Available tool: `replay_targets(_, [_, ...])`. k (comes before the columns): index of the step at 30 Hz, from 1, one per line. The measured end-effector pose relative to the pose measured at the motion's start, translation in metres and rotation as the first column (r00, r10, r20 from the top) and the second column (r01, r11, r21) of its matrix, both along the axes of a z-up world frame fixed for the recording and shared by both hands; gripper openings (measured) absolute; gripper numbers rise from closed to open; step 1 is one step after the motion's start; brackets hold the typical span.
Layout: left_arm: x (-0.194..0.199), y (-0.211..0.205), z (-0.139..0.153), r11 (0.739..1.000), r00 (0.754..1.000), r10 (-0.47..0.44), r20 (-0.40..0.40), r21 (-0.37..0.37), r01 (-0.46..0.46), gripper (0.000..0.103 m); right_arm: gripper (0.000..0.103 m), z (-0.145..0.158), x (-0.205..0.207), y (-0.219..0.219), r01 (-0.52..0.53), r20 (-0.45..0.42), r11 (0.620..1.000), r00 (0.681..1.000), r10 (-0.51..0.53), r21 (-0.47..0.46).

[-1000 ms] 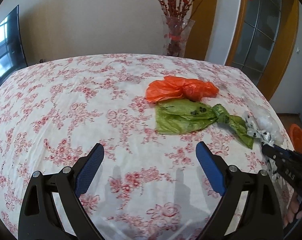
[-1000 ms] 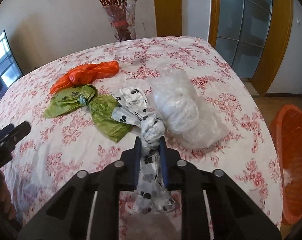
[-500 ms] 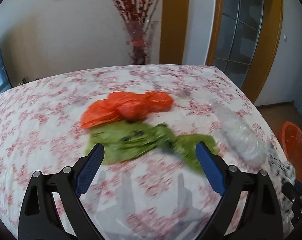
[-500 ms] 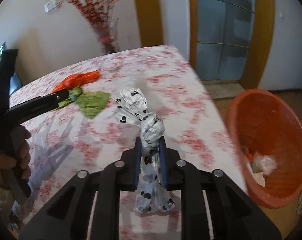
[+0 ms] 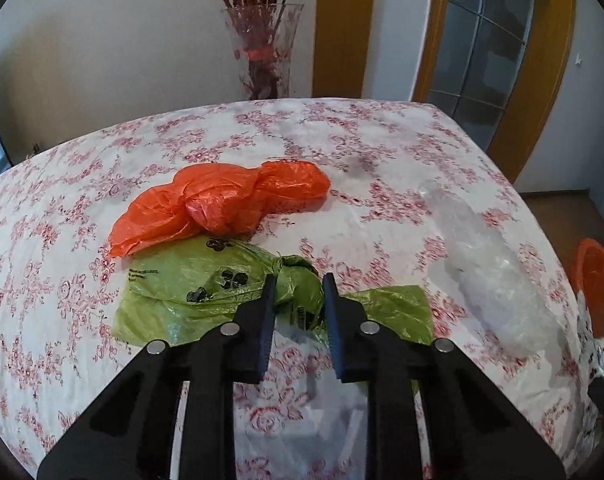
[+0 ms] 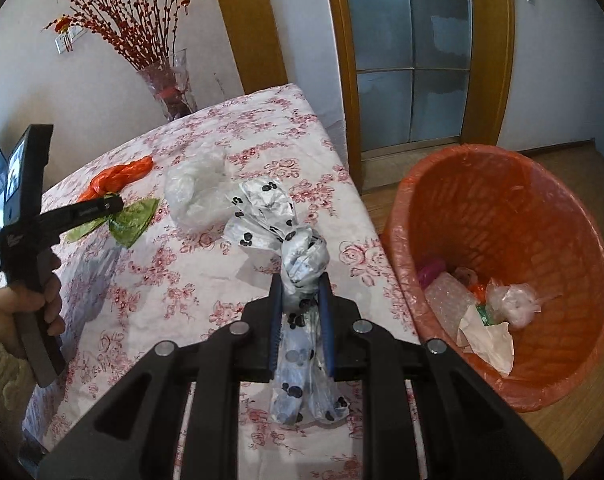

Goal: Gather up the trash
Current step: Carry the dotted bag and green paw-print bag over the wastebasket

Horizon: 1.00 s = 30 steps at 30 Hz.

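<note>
My left gripper (image 5: 298, 292) is shut on the knot of a green plastic bag (image 5: 206, 292) lying on the floral tablecloth; it also shows in the right wrist view (image 6: 102, 206). An orange bag (image 5: 222, 200) lies just behind the green one. My right gripper (image 6: 300, 292) is shut on a white bag with black paw prints (image 6: 298, 256) and holds it above the table's right edge, beside the orange trash basket (image 6: 501, 208). A clear plastic bag (image 5: 489, 264) lies at the table's right side.
The basket stands on the wooden floor right of the table and holds several pieces of trash (image 6: 481, 308). A glass vase with red branches (image 5: 262, 48) stands at the table's far edge. A glazed door (image 6: 409, 52) is behind the basket.
My left gripper moved forward and closed on the green bag's knot. My right gripper carried the paw-print bag to the right, toward the orange basket.
</note>
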<state>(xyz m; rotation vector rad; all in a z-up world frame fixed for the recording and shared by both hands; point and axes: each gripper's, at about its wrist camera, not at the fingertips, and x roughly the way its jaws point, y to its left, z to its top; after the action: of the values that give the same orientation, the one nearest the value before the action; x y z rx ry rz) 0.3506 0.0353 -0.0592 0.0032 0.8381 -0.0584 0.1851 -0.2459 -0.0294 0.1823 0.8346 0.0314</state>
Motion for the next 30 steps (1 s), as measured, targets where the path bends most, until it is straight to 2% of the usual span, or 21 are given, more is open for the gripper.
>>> replay_targets(9, [-0.034,0.0,0.023,0.995,0.996,-0.075,0.049,-0.058,0.078,0.019,0.018,0.018,-0.016,-0.003,0.015,0.046,1.0,0.999,-0.015,0.006])
replay_targets(16, [-0.063,-0.018,0.047,0.985,0.983,-0.153,0.101,-0.07,0.161,0.019,0.018,0.035,-0.032,-0.012,0.04,0.089,0.999,0.995,-0.041,0.017])
replay_targets(25, [-0.092,-0.057,0.067,0.959,0.957,-0.256,0.137,-0.091,0.27,0.019,0.018,0.048,-0.052,-0.031,0.085,0.124,0.996,0.988,-0.087,0.018])
replay_targets(30, [-0.107,-0.092,0.076,0.931,0.929,-0.335,0.159,-0.097,0.352,0.019,0.018,0.053,-0.063,-0.05,0.135,0.145,0.991,0.98,-0.135,0.01])
